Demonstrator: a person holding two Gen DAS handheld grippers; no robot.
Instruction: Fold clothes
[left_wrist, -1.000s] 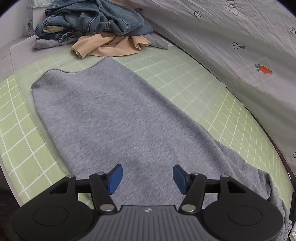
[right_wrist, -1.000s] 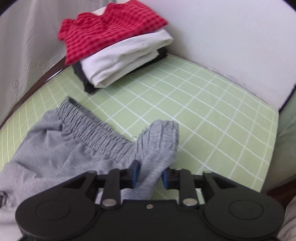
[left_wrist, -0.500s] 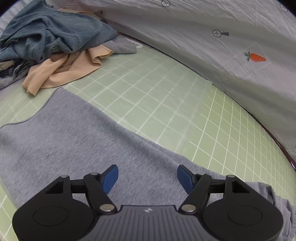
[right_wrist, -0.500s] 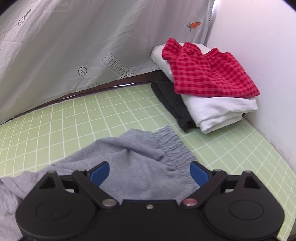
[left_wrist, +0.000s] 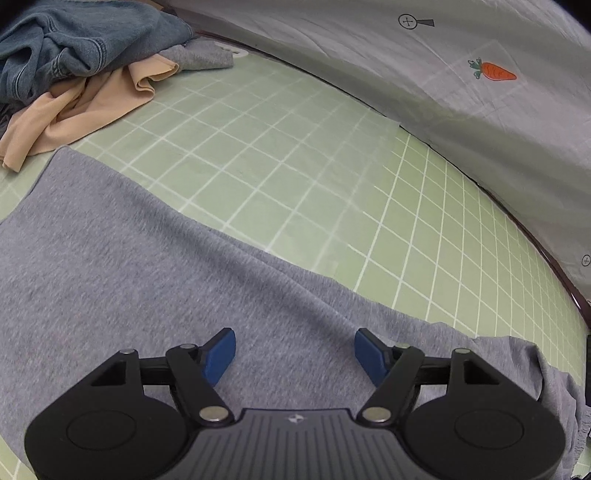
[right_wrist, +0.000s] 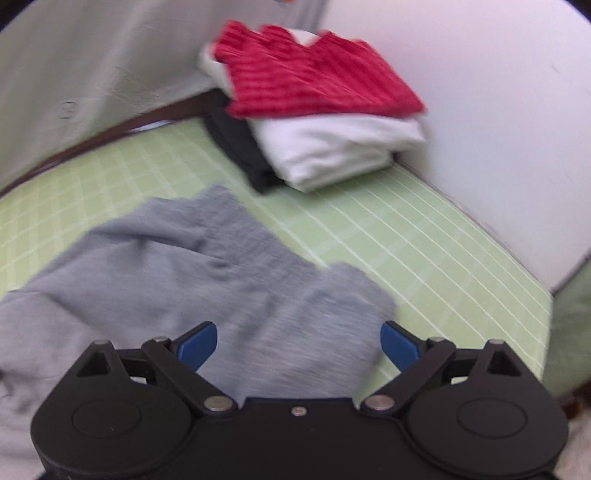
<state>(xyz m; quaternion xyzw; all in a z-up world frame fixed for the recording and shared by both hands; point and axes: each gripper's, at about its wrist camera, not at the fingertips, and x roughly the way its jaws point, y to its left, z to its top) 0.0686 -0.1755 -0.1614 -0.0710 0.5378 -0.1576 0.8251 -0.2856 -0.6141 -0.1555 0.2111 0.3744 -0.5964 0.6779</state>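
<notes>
While both hand-held grippers (left (left_wrist: 294, 350), right (right_wrist: 298, 345)) gape empty, grey trousers (left_wrist: 129, 266) edge bare green mat (left_wrist: 295, 155).

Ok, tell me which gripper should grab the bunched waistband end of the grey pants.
Right. The right gripper is open directly over the rumpled waistband end of the grey pants. The left gripper, also open, faces only the flat leg section.
</notes>
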